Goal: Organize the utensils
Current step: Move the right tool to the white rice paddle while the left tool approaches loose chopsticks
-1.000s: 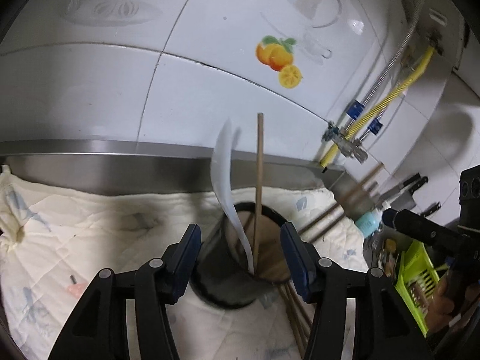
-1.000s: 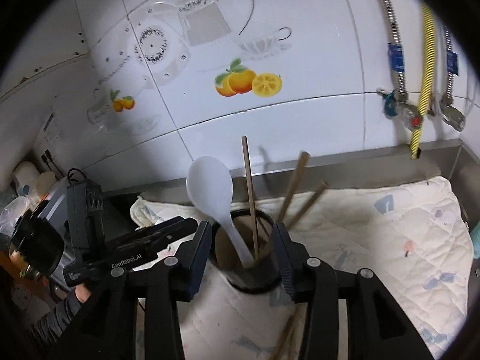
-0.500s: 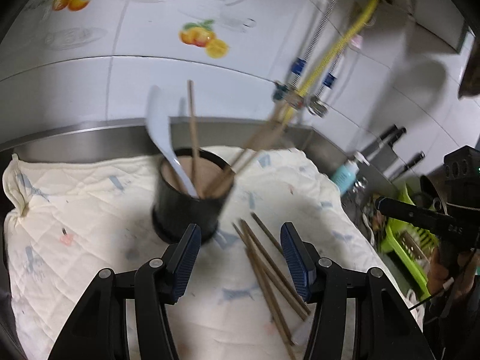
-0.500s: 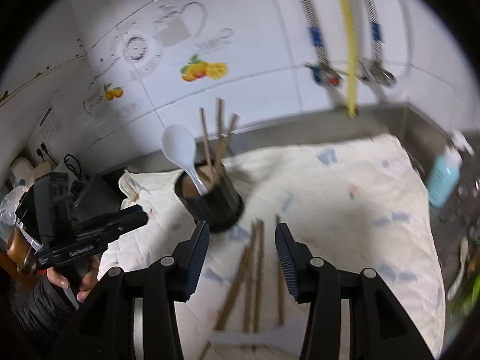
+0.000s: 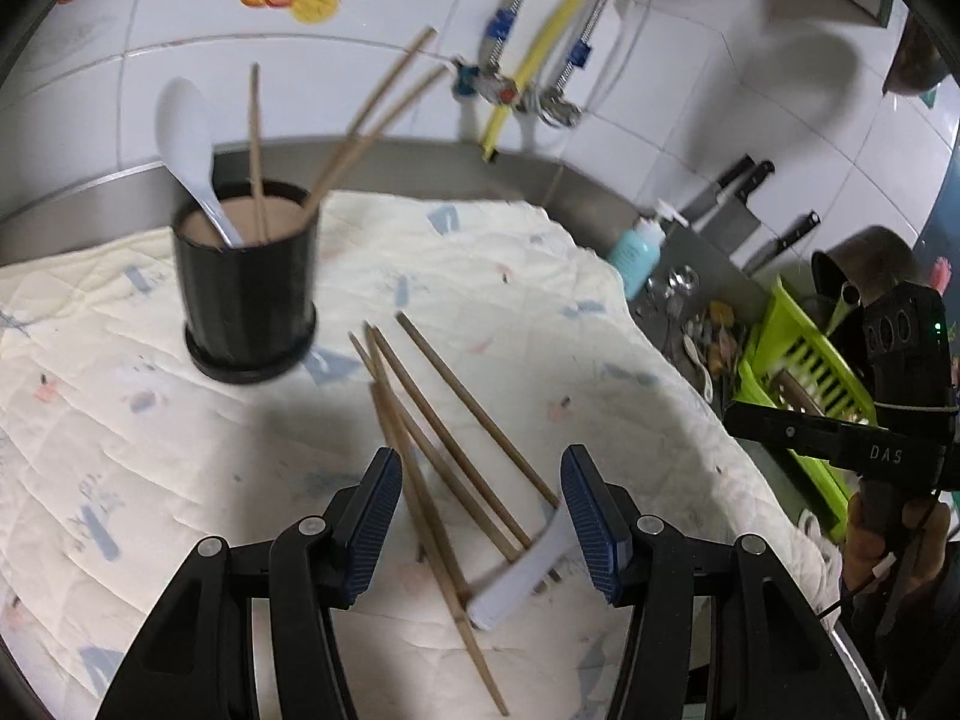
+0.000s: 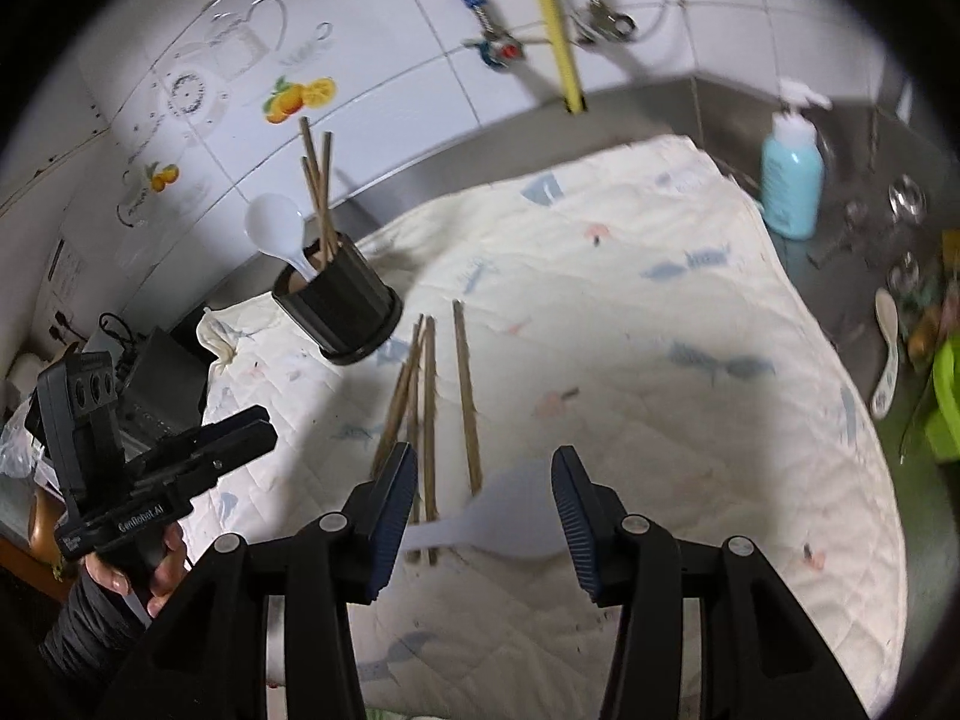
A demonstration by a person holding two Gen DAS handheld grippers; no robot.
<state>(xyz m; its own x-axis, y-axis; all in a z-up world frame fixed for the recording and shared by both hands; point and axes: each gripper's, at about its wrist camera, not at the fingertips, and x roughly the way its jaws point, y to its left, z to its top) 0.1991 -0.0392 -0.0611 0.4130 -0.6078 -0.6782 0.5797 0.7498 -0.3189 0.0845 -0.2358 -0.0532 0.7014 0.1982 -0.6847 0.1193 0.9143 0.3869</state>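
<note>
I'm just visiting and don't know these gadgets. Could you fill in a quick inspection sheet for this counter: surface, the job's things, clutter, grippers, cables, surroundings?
Surface: quilted cloth covering a steel counter.
Job's things: black holder upright on the cloth, holding a white spoon and three chopsticks; four loose chopsticks and a white spatula lying on the cloth, the spatula across the chopsticks' near ends.
Clutter: blue soap bottle, another white spoon, green basket, knives, all off the cloth.
Grippers: left gripper and right gripper both open, holding nothing, above the loose pieces.
Cables: black cables at far left.
Surroundings: white tiled wall with fruit decals, yellow hose.
</note>
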